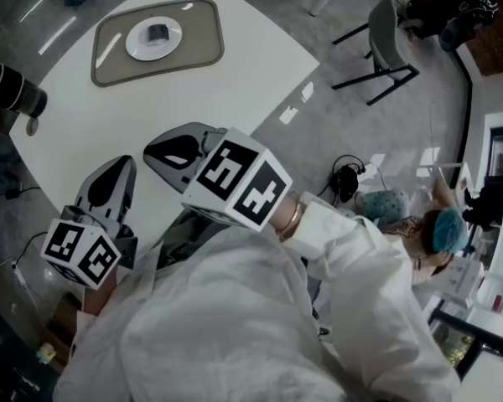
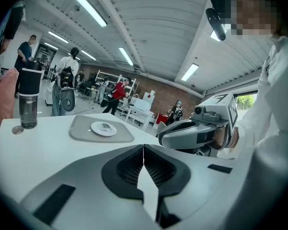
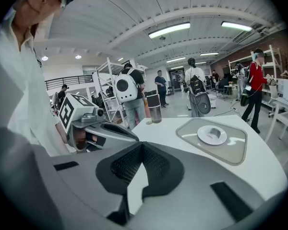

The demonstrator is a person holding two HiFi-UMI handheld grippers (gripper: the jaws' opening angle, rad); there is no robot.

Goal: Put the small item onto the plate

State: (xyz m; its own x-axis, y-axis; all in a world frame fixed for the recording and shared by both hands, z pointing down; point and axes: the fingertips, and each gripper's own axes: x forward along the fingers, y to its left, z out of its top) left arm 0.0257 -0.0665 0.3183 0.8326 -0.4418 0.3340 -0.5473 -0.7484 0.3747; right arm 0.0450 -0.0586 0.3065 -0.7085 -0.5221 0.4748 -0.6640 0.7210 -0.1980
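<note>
At the left edge of the white table (image 1: 235,90) a dark bottle (image 1: 12,90) is standing upright, and a small round disc (image 1: 32,126) is lying just beside it. Next to the right, the left gripper (image 1: 120,167) is hovering over the near edge of the table. In its own view its jaws are pressing together and nothing is sitting between them. A little more to the right, near the far edge, a grey mat (image 1: 203,40) is lying flat, and the white plate (image 1: 132,43) is resting in the middle of it. The small item (image 1: 157,33), a dark little block, is already lying in the middle of the plate, well apart from both grippers. The right gripper (image 1: 161,152) is hanging over the near edge too, just beside the left one, and I am seeing its jaws closed as well, gripping nothing. Past the right edge of the table a chair (image 1: 384,40) is standing on the floor.
</note>
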